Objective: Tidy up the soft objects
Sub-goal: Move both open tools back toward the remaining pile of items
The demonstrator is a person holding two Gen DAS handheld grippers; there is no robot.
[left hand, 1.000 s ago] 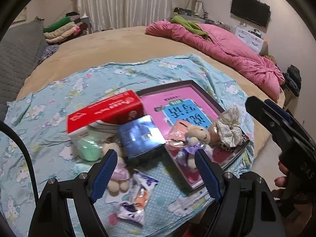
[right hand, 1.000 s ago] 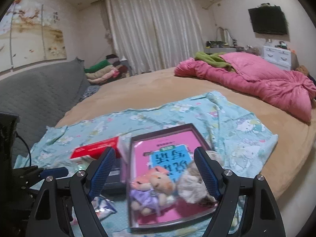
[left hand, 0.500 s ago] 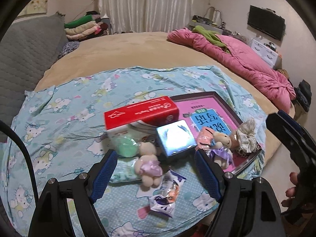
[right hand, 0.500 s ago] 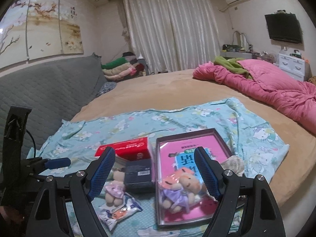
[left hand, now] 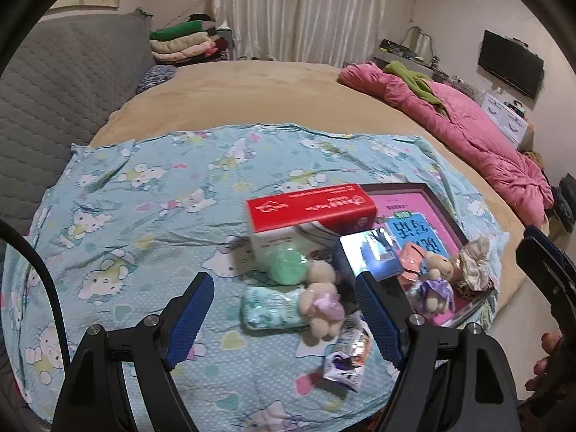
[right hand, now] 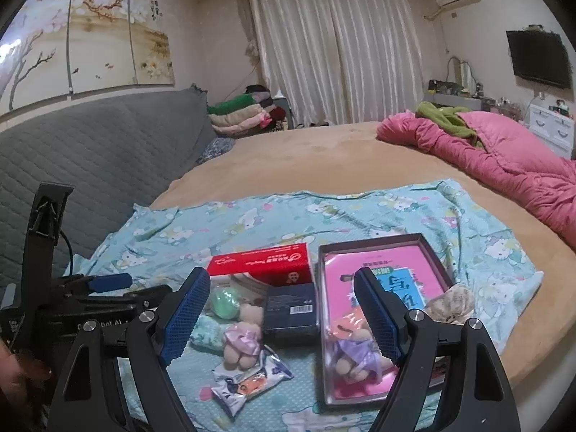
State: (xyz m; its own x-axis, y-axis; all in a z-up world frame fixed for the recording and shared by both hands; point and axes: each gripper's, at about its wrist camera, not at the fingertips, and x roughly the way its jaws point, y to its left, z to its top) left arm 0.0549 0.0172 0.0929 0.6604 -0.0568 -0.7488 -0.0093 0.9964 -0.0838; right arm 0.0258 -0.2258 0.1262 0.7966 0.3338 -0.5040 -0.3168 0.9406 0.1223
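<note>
Both tools hung above the near edge of the bed (left hand: 252,93), over the blue cartoon-print sheet (left hand: 151,194), each with its fingers spread wide and nothing between them. From the left gripper (left hand: 284,313), the loose teddy in the lilac dress (left hand: 320,302) lay just ahead at about one o'clock, close to the inner face of the right-hand finger (left hand: 378,316). Its long axis ran roughly along the line the tool pointed, head away and feet near, so the fingers would close across its waist. A pale green wrapped pack (left hand: 270,306) touched the teddy at nine o'clock, a green ball (left hand: 288,264) sat at eleven, and a snack packet (left hand: 345,356) lay at five o'clock. From the right gripper (right hand: 282,316), the same teddy (right hand: 243,334) appeared at seven o'clock inside the finger span, while the second teddy (right hand: 354,352) lay in the pink-lined tray (right hand: 374,248) at four o'clock, partly hidden behind the right-hand finger (right hand: 378,316). A red box (right hand: 259,266) and a dark box (right hand: 291,306) stood beyond at twelve o'clock. By my judgement the left hand was nearer the loose teddy and the right hand nearer the tray, so a slight shift rightward would centre the left tool on it.
</note>
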